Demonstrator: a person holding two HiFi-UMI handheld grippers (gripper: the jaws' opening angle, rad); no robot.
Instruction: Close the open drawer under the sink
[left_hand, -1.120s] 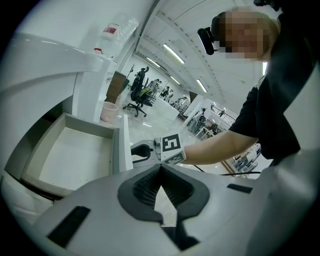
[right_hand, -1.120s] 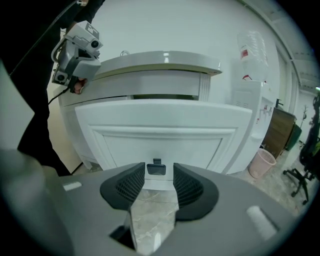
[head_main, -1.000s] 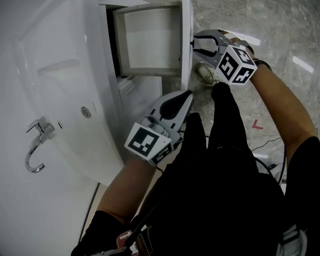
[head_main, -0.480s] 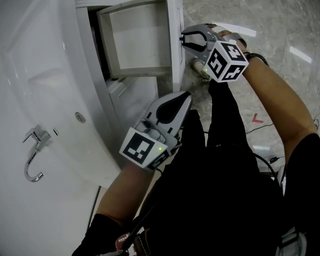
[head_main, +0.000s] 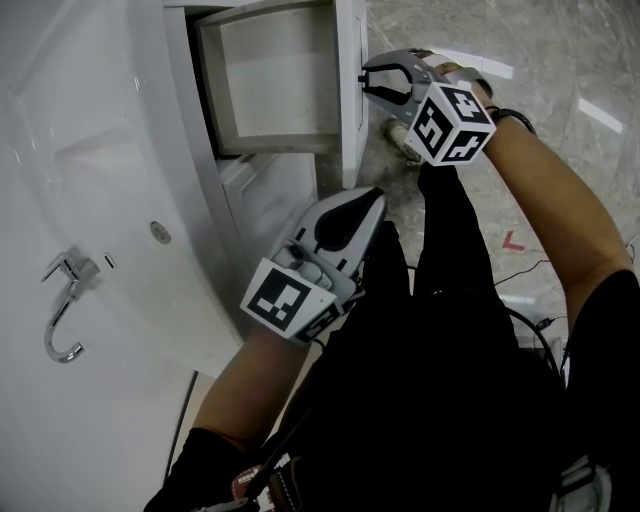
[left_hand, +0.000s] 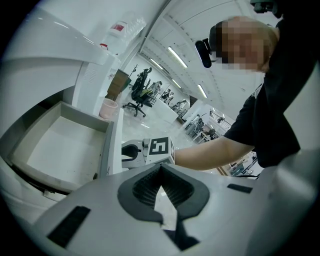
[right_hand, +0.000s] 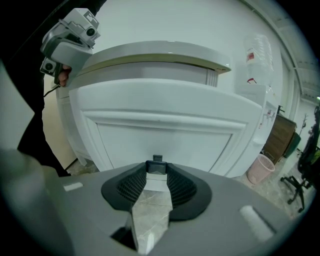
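As the right tongs (head_main: 368, 84), jaws just closing, pinch the knob (right_hand: 157, 166) on the drawer (head_main: 270, 75), left tongs (head_main: 376, 192) pressed together, empty.

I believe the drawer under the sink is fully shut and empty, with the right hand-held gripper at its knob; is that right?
Not quite: the drawer under the sink is pulled open, not shut, as the head view shows. It is empty, and the right hand-held gripper is at its knob, its jaws having just been closing onto it.
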